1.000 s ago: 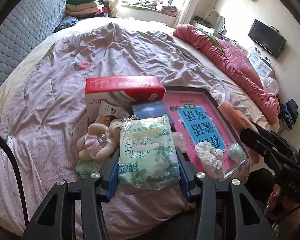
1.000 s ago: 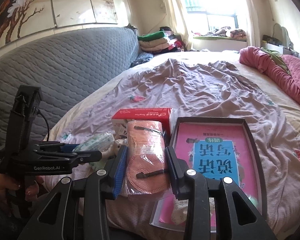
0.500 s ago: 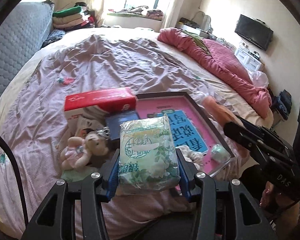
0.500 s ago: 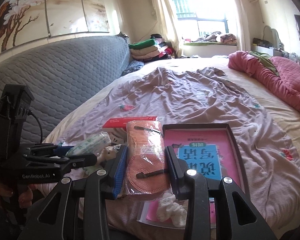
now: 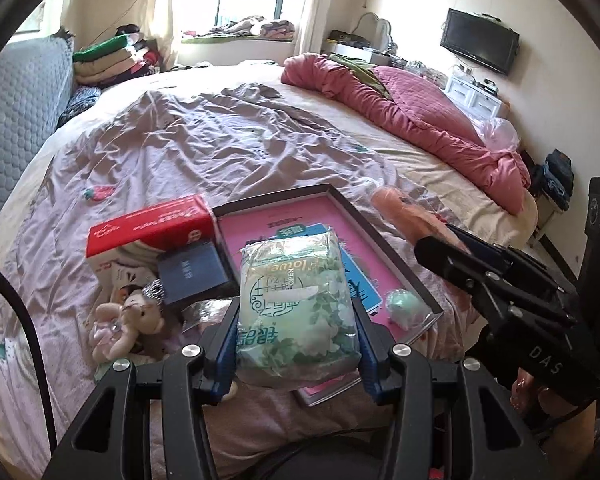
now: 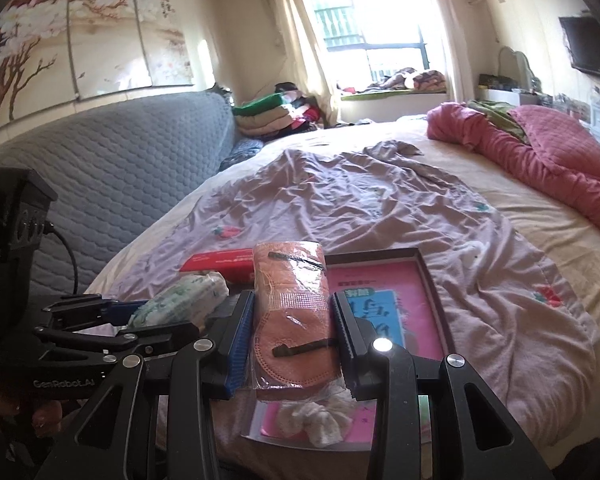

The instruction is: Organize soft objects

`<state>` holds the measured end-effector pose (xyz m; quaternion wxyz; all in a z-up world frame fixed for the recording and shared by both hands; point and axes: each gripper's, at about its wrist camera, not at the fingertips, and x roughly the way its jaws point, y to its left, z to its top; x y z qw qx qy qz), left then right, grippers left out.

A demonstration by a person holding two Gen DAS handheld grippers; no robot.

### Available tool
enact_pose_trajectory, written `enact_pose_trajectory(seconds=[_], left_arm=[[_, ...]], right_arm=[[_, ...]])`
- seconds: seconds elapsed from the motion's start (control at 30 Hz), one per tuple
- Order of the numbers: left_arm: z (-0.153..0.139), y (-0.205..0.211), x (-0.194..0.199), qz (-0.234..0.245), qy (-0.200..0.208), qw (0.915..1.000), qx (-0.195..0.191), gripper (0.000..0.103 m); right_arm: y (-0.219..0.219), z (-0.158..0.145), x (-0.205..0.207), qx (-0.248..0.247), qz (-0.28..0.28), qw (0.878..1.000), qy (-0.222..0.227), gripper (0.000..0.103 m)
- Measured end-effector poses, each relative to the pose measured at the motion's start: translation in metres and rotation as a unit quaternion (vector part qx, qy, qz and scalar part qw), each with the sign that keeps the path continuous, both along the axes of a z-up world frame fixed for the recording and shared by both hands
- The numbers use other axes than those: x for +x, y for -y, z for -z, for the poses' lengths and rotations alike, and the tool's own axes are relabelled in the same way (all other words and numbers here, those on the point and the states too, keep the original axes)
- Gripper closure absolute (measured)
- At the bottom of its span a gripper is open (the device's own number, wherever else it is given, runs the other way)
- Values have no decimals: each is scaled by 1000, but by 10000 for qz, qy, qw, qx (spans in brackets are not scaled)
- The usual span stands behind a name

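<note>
We hold the left gripper above the near edge of the bed, its jaws pinching a green pack of tissues by both sides so the pack is lifted off the bedding. Our right gripper is beside it, jaws clamped on a clear bag of orange face masks, also held up in the air over the near edge.

Below both, a shallow box with a pink lining lies near the bed's near edge on the mauve sheet. Inside it, a pale green ball rests in the near right corner, and a white scrunchie lies at the near end. Just left of the box stands a red carton, with a dark blue wallet leaning in front of it. A small plush bear lies on the sheet left of the wallet, toward the near edge. A rumpled pink quilt runs along the bed's far right edge.
</note>
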<state>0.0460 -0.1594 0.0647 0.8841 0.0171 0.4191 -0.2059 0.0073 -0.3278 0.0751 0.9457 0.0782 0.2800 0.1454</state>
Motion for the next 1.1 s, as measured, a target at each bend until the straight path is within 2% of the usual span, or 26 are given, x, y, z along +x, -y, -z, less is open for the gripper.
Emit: enact_pose_trajectory(seconds=[0.13,0.53,0.97,1.1], left_arm=[[-1,16,0,106,21,9999,56,53],[4,52,2,284,10,9994,185,53],[20,64,12,321,-101,9990,281,53],[33,66,21,284,-238,9989,279,53]], right_arm=[[12,3,-2,-56,138,9999,-36,64],[57,11,-7,253,590,9978,-171,63],[83,21,-7,407,866,9952,-185,63],[87,30,-4,378,901,9948,-272,63]])
